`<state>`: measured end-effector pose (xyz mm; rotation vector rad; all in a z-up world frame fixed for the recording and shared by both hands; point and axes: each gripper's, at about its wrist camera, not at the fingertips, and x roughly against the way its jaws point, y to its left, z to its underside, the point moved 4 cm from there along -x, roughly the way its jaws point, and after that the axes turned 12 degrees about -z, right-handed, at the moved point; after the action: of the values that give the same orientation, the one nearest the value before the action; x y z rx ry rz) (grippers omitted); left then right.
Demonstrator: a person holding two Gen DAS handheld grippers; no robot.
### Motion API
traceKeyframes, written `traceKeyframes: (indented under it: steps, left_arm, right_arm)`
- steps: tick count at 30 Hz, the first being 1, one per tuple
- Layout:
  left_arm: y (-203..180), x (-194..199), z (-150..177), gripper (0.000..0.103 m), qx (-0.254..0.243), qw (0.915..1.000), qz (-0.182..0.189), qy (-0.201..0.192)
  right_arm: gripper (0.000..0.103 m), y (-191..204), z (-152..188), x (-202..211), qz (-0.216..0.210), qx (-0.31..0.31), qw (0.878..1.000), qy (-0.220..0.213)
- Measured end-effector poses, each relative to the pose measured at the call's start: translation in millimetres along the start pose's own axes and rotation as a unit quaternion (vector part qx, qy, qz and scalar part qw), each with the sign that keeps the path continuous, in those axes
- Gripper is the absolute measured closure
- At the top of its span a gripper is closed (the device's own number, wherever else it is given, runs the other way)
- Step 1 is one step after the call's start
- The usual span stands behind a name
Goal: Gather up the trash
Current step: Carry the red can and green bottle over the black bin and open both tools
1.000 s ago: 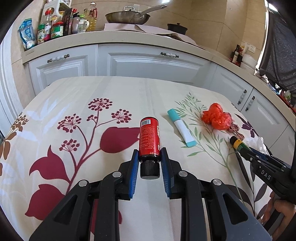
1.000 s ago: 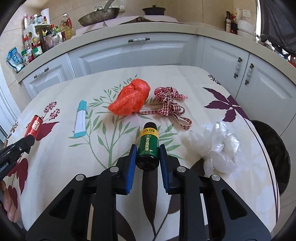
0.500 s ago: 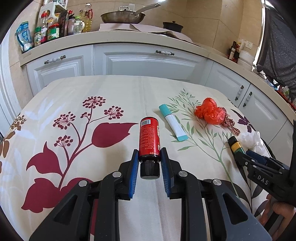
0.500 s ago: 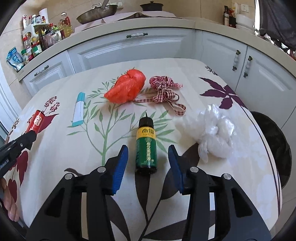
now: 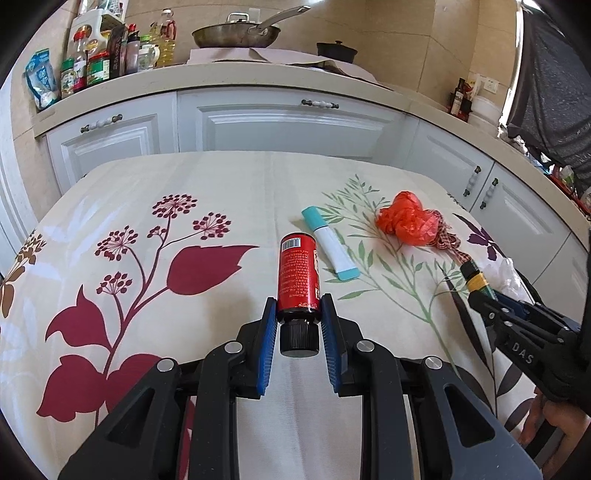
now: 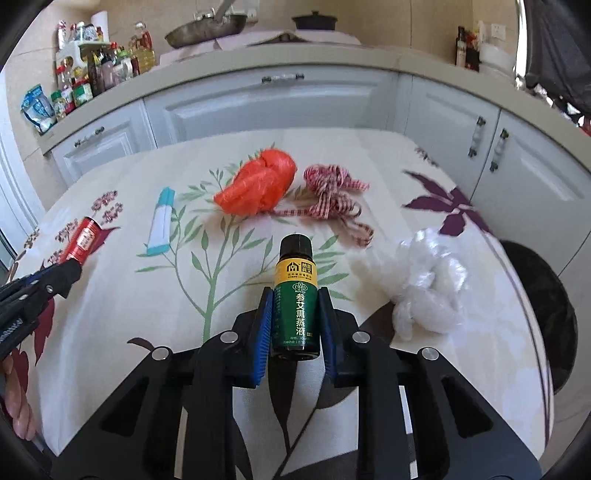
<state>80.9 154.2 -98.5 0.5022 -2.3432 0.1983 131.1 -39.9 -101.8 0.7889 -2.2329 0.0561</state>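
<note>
Black bin (image 6: 546, 317) mostly hidden behind table (image 6: 122, 302).

Home kitchen: white cabinets (image 5: 284, 122), frying pan (image 5: 236, 35) on counter, condiment bottles (image 5: 110, 55)

Left wrist view: the tablecloth (image 5: 221, 192) lies bare across the left half and top centre; on the right, blue-capped tube (image 5: 330, 242), orange bag (image 5: 406, 219), checked ribbon (image 5: 448, 243); lower right, clear plastic wad (image 6: 430, 288).
</note>
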Motion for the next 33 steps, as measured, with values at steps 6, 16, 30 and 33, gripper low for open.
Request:
traceKeyframes:
  steps: [6, 16, 30, 33]
  left_arm:
    - [-20.5, 13.6, -4.0, 0.078, -0.007, 0.9996, 0.018, -0.019]
    - [-81.6, 39.3, -6.8, 0.078, -0.041, 0.9962, 0.058, -0.050]
    - [-182.7, 75.8, -9.1, 0.078, -0.100, 0.9829, 0.125, -0.091]
    - [-205.0, 81.3, -8.7, 0.078, -0.113, 0.9788, 0.141, -0.097]
  right_arm:
    - [0.080, -13.8, -4.1, 31.1, 0.008, -0.008, 0.999, -0.039]
    - [0.080, -54.6, 0.5, 88.5, 0.046, -0.023, 0.993, -0.105]
    - [0.080, -138.4, 19.7, 152.9, 0.120, -0.065, 0.979, -0.154]
    - [0.080, -153.9, 23.5, 162.7, 0.132, -0.073, 0.975, -0.162]
